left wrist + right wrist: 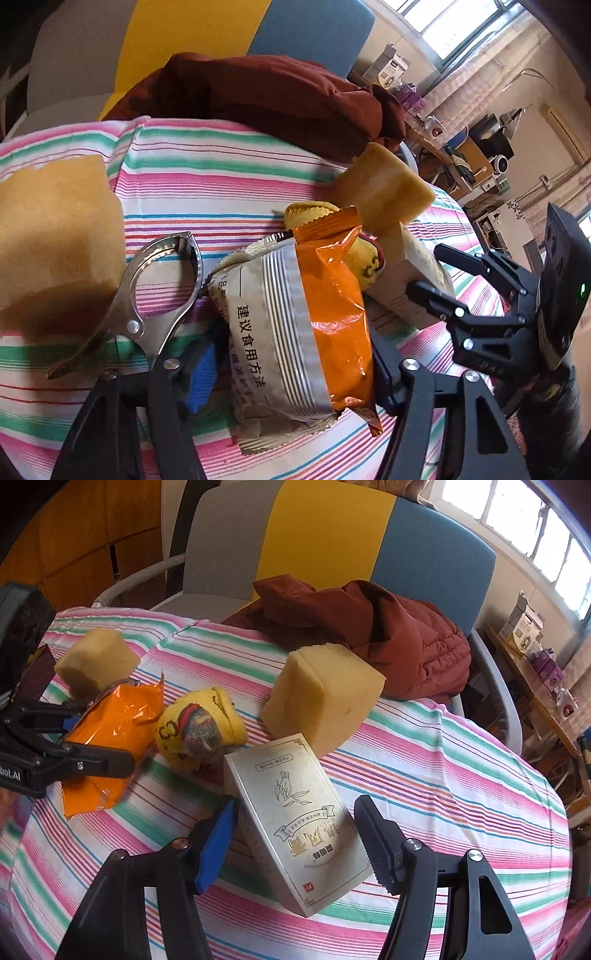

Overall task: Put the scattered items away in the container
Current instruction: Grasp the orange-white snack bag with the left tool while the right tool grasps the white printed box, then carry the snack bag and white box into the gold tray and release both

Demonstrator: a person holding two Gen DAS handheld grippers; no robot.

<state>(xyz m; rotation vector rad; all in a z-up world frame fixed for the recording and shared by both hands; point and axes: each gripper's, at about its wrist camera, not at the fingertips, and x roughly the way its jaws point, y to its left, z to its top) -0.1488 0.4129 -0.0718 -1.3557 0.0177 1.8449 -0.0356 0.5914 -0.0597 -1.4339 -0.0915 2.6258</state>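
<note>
— While the orange packet (295, 325) fills centre frame, is the left gripper (291, 373) holding it?
— Yes, fingers clamped; it hides them. Right gripper (299, 845) gapes around the box (295, 819) on the bench (443, 775); no container visible.

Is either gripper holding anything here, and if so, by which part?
The left gripper grips the orange snack packet across its lower half. The right gripper is open, its fingers straddling the near end of the white box, not closed on it.
</note>
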